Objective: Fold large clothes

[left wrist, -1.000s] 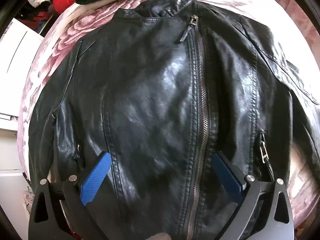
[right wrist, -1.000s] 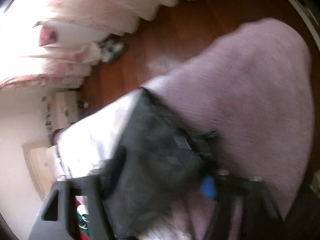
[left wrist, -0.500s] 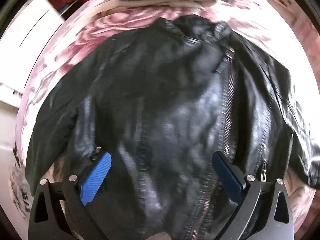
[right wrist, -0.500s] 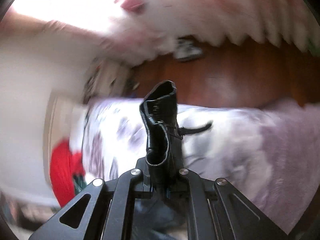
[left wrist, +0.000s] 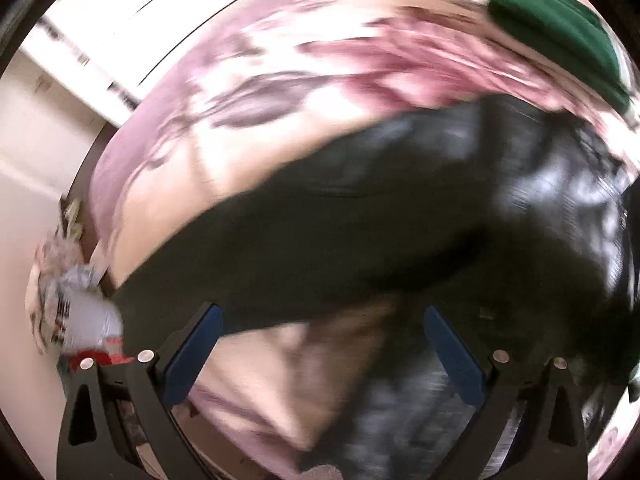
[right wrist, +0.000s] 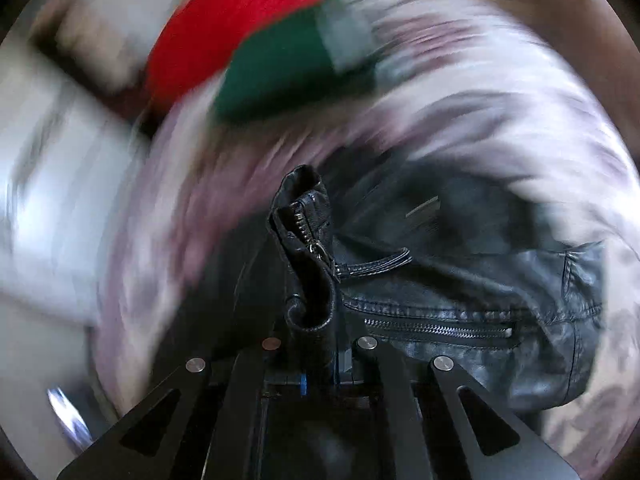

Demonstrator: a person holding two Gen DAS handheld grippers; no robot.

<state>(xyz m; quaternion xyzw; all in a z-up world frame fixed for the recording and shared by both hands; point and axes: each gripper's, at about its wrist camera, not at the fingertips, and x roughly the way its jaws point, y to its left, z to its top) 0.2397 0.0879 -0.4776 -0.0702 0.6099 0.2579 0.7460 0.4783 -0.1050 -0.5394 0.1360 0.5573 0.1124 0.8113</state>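
Observation:
A black leather jacket (left wrist: 400,216) lies on a pink floral bedspread (left wrist: 280,92). In the left wrist view one sleeve stretches left across the middle, blurred by motion. My left gripper (left wrist: 320,348) is open and empty, just above the sleeve's lower edge. In the right wrist view my right gripper (right wrist: 320,360) is shut on the zippered cuff (right wrist: 308,256) of the other sleeve, which stands up from the jaws. The jacket body (right wrist: 460,300) with a zip pocket lies to the right of it.
A folded green garment (left wrist: 560,28) and a red one (right wrist: 224,32) lie at the far end of the bed. White furniture (left wrist: 120,12) stands beyond the bed at left. A pile of bags and clutter (left wrist: 72,304) lies on the floor by the bed's left edge.
The left gripper has swung left from over the jacket's front to its left sleeve. The right gripper, holding the cuff, has swung from facing the floor to over the jacket.

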